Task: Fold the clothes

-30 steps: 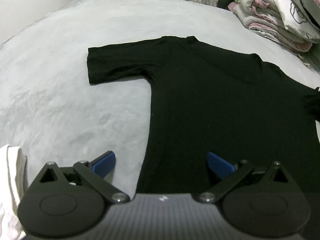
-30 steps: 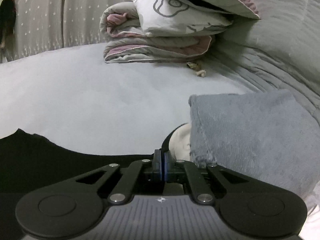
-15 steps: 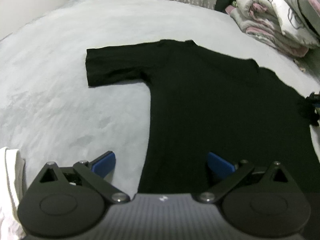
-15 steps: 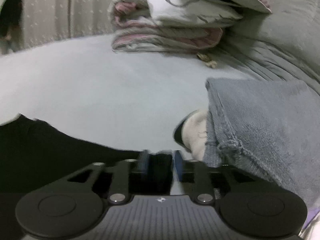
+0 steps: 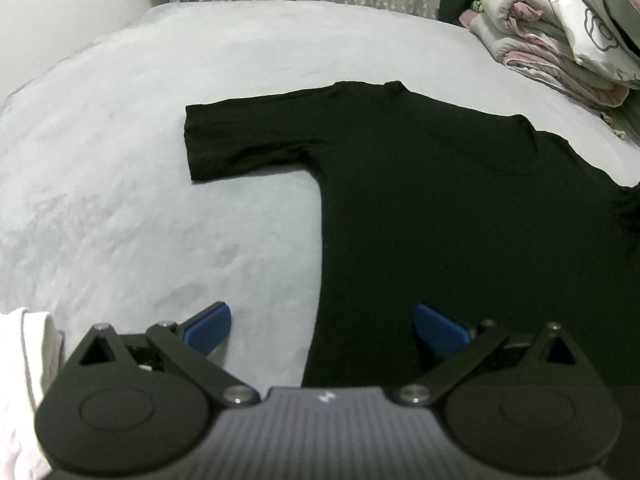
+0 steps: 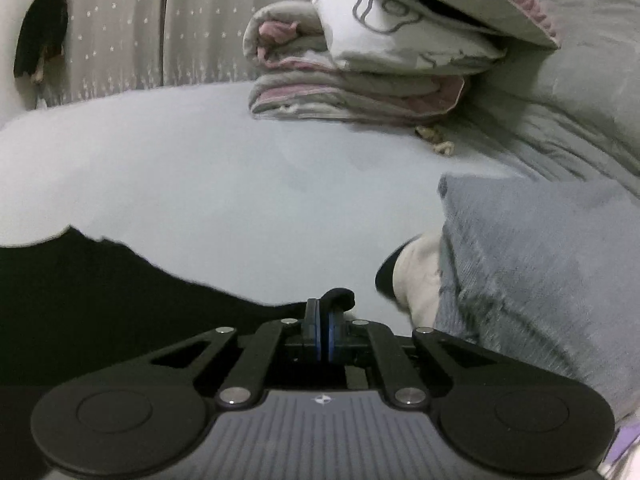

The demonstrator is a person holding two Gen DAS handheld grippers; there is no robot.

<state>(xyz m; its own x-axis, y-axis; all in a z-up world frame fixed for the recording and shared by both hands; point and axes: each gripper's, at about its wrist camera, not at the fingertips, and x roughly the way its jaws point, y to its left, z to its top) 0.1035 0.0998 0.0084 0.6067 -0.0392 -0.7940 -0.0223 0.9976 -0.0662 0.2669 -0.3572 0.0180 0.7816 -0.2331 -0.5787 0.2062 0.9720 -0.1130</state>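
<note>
A black short-sleeved T-shirt (image 5: 460,216) lies flat on the grey bed, its left sleeve (image 5: 240,144) spread out to the left. My left gripper (image 5: 322,330) hovers open over the shirt's left side seam near the hem, with one blue pad over the bed and one over the shirt. In the right wrist view the shirt (image 6: 100,300) fills the lower left. My right gripper (image 6: 325,320) is shut on a small fold of the black fabric (image 6: 340,295), which sticks up between the blue pads.
A stack of folded quilts (image 5: 560,32) sits at the back right of the bed (image 5: 120,220). A white cloth (image 5: 20,380) lies at the near left edge. A grey folded garment (image 6: 532,272) with a pale item (image 6: 416,276) beside it lies right of my right gripper.
The right gripper opened briefly half a second ago and has shut again on the shirt's right sleeve edge. The left gripper drew back a little and stayed open.
</note>
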